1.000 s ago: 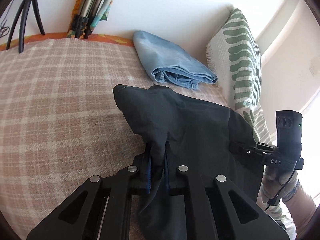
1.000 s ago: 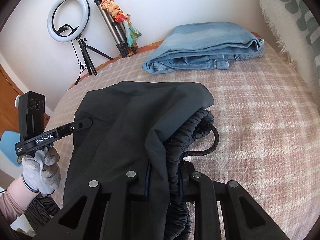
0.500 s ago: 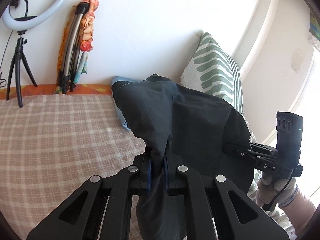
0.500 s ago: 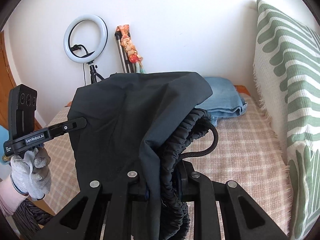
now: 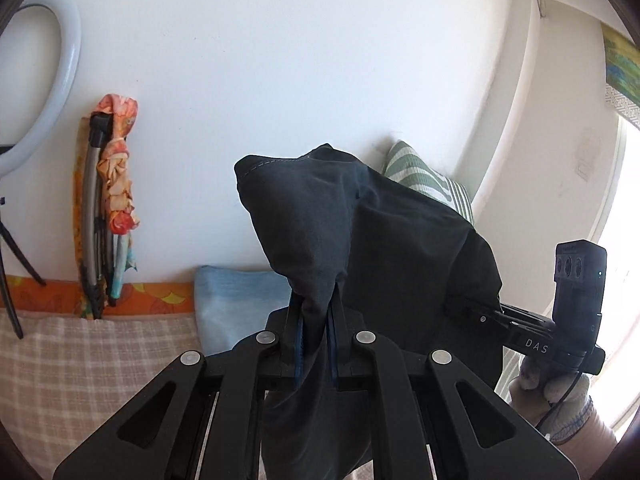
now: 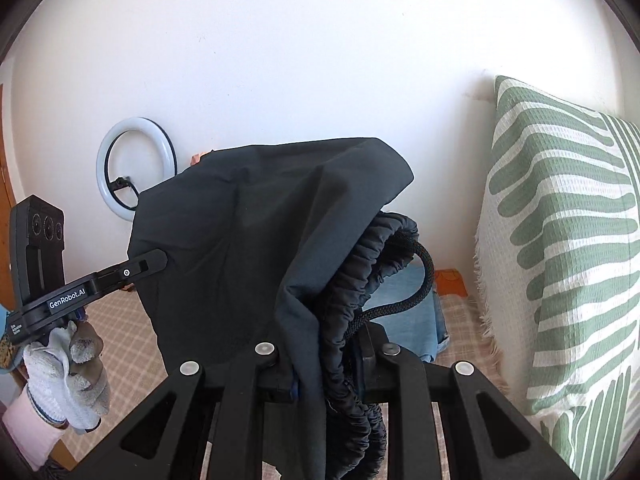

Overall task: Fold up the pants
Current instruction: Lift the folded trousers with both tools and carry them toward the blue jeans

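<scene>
Black pants [image 5: 360, 240] hang in the air between both grippers, well above the bed. My left gripper [image 5: 317, 320] is shut on a bunched fold of the black fabric. My right gripper [image 6: 326, 344] is shut on the elastic waistband [image 6: 360, 272], with its black drawstring [image 6: 424, 280] looping out to the right. The pants [image 6: 248, 248] drape leftward in the right wrist view toward the left gripper's body [image 6: 100, 280]. The right gripper's body [image 5: 532, 332] shows at the right of the left wrist view.
A bed with a beige plaid cover [image 5: 80, 376] lies below. Folded blue jeans [image 5: 236, 300] sit at its far edge by the white wall. A green-striped pillow [image 6: 560, 260] stands at the right. A ring light [image 6: 132, 168] and a tripod wrapped in orange cloth [image 5: 112, 200] stand at the left.
Both grippers have lifted the black pants up off the bed, and both views have tilted up toward the wall. The grips have stayed shut.
</scene>
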The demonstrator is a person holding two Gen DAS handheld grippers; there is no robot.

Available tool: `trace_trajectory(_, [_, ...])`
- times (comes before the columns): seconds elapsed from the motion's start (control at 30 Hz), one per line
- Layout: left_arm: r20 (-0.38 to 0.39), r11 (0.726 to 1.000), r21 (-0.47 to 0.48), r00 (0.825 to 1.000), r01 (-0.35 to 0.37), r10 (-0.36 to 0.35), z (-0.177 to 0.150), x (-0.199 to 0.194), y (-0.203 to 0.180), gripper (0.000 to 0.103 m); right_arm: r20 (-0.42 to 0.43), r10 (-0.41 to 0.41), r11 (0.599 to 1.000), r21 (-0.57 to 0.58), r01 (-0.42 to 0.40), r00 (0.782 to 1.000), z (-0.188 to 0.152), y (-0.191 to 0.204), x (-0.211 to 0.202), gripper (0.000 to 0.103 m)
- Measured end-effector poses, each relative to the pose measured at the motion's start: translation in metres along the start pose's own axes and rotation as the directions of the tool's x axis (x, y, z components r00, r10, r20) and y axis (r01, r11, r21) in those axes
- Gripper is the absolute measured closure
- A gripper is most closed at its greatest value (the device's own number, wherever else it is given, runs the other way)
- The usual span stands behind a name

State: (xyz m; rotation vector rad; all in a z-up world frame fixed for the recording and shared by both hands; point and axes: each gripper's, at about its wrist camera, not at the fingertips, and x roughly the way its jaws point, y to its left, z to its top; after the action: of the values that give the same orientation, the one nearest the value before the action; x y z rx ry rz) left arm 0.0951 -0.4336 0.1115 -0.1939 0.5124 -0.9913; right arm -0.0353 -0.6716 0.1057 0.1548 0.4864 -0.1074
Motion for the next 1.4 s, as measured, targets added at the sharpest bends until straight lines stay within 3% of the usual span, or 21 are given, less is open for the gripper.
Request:
trace_trajectory(0.17, [0.004,0.999,0.029,1.0,-0.021,0.021,0.026,0.039,0.01,0.095,-0.003,0.021,1.0,0.019,-0.021,1.0,0.037,-0.024,0.037,0.086])
trace_trajectory(0.33, [-0.026,0.999,0.014,0.999,-0.036,0.036,0.03,0.084,0.03,0.096,-0.052,0.038,0.999,0.035,-0.036,0.998,0.049,-0.053,0.093,0.086])
trace_trajectory(0.67, [-0.116,0.992,0.041,0.985,-0.123,0.127,0.001,0.177,0.077,0.095,-0.195,0.076,0.996,0.057,-0.066,0.978,0.028,-0.1,0.22,0.086])
trace_trajectory(0.87, [-0.159,0.979,0.06,0.967,-0.194,0.202,-0.018,0.218,0.103,0.096,-0.24,0.049,0.998,0.057,-0.036,0.97,0.011,-0.117,0.265,0.083])
trace_trajectory(0.97, [-0.195,0.972,0.072,0.953,-0.223,0.233,-0.023,0.232,0.112,0.096,-0.28,-0.002,1.0,0.026,0.009,0.96,0.003,-0.123,0.28,0.075])
trace_trajectory(1.03, [-0.192,0.962,0.105,0.944,-0.253,0.269,-0.024,0.235,0.11,0.095,-0.305,-0.055,0.998,0.022,0.064,0.951,0.001,-0.128,0.286,0.061])
trace_trajectory(1.07, [-0.189,0.955,0.122,0.938,-0.27,0.289,-0.026,0.235,0.109,0.094,-0.305,-0.086,0.995,0.031,0.1,0.949,0.001,-0.131,0.286,0.059])
trace_trajectory(1.17, [-0.183,0.947,0.128,0.931,-0.296,0.316,-0.028,0.232,0.109,0.091,-0.294,-0.11,0.988,0.076,0.138,0.949,0.0,-0.14,0.281,0.057])
trace_trajectory(1.27, [-0.181,0.937,0.131,0.921,-0.324,0.344,-0.03,0.226,0.109,0.091,-0.284,-0.165,0.983,0.03,0.181,0.945,0.0,-0.132,0.273,0.056])
trace_trajectory(1.4, [-0.195,0.942,0.132,0.923,-0.31,0.331,-0.032,0.213,0.113,0.091,-0.255,-0.199,0.978,0.001,0.206,0.946,0.003,-0.124,0.253,0.056])
